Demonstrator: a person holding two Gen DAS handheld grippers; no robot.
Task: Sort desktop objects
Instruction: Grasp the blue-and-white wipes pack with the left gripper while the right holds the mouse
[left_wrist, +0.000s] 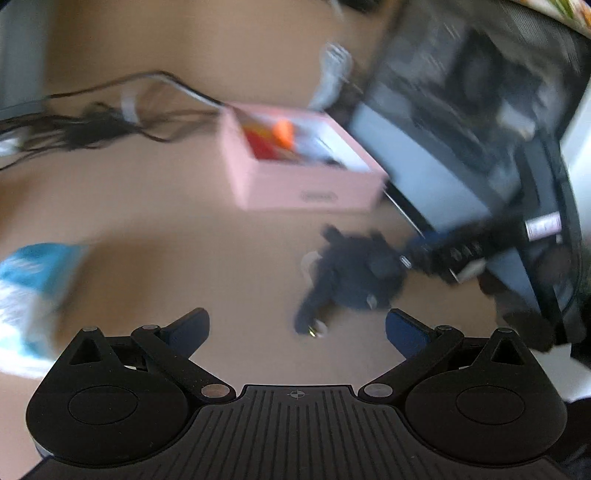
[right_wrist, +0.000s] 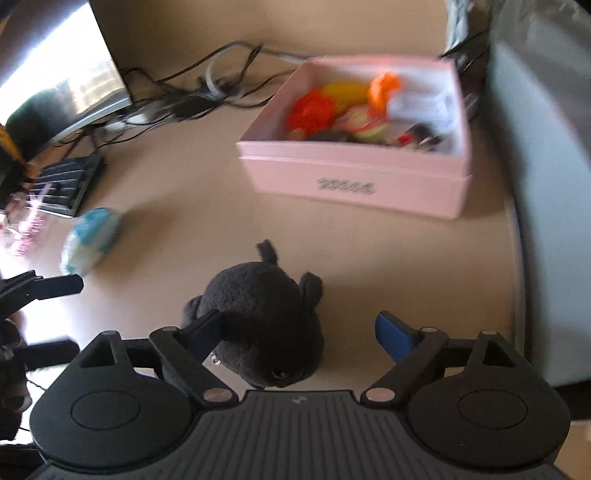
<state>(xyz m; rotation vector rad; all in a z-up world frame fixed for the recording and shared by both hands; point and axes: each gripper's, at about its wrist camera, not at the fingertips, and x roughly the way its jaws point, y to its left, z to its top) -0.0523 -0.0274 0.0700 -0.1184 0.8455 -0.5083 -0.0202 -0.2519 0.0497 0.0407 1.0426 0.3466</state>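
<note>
Right gripper (right_wrist: 301, 334) jaws wide, nothing clamped, straddling black plush (right_wrist: 264, 317) at lower centre below pink box (right_wrist: 354, 184); centre it before closing; left gripper (left_wrist: 297, 328) wide, empty.

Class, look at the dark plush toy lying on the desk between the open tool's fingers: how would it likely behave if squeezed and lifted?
The plush toy looks fuzzy and rounded, so it will probably squash under a grip rather than stay stiff. It seems light for its size. Its fuzzy fabric should resist slipping, and its ears and limb may flop. The right tool stands open around it.
</note>
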